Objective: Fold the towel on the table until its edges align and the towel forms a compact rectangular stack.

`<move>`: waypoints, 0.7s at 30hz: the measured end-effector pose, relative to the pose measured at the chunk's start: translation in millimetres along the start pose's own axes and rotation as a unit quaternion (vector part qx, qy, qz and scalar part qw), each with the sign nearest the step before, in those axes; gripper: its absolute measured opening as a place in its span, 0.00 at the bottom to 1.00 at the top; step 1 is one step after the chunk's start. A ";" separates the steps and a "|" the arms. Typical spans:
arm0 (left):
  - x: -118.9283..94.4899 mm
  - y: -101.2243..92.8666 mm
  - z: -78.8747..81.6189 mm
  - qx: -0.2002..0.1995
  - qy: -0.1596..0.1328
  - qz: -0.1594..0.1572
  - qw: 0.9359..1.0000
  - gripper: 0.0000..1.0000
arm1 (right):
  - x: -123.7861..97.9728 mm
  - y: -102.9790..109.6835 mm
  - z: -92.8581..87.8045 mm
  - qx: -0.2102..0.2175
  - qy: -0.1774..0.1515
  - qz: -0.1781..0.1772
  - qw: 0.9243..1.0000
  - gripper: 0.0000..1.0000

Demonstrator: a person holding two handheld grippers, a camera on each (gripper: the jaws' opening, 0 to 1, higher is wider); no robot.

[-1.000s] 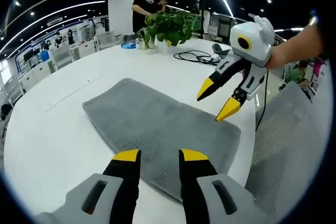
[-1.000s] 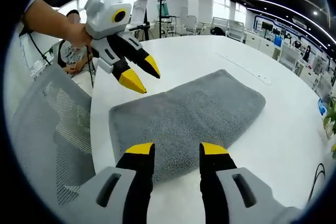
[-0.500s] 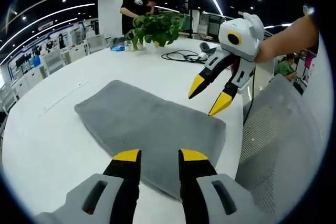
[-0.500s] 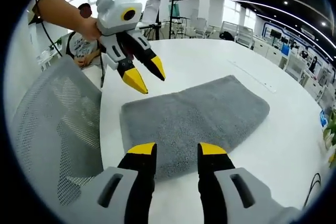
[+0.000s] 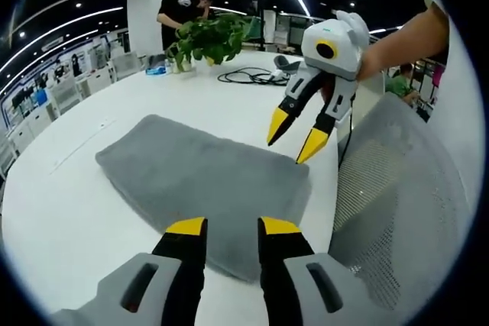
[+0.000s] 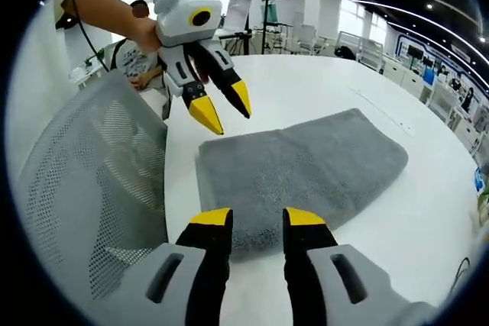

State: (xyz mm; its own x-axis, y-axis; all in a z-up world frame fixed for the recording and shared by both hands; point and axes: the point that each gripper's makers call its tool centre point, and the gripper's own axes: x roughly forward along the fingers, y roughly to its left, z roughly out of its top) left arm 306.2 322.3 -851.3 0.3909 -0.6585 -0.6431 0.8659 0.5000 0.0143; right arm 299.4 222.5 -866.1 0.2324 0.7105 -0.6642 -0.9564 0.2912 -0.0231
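Potted plant (image 5: pixel 205 36) beyond towel (image 5: pixel 199 181)

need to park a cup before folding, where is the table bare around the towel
Bare white tabletop lies left of the grey terry towel in the left gripper view, and between it and the leafy green plant. Crowded: the black cable by the plant, and the mesh chair back at the near edge.

Towel (image 5: pixel 200 182) looking like matt, nubby grey cloth. Table (image 5: pixel 69 211) showing smooth, glossy white; chair back (image 6: pixel 92 188) looking like grey mesh fabric.
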 end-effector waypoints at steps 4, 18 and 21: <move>0.9 -4.5 -4.5 0.001 0.004 -0.007 1.000 0.26 | 0.8 6.9 -2.0 0.002 0.000 0.010 1.000 0.23; 5.9 -19.2 -23.2 0.020 0.028 -0.023 0.999 0.27 | 8.5 22.3 -20.8 -0.020 0.025 0.020 0.999 0.28; 7.1 -19.3 -26.1 0.020 0.029 -0.023 0.999 0.31 | 9.0 22.9 -22.7 -0.027 0.027 0.018 0.999 0.31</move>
State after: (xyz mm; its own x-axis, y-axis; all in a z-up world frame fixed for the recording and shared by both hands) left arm 284.1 322.7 -876.1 0.3318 -0.6460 -0.6874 0.8948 0.4462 0.0126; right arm 275.6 221.1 -889.5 0.1898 0.6839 -0.7045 -0.9722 0.2309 -0.0379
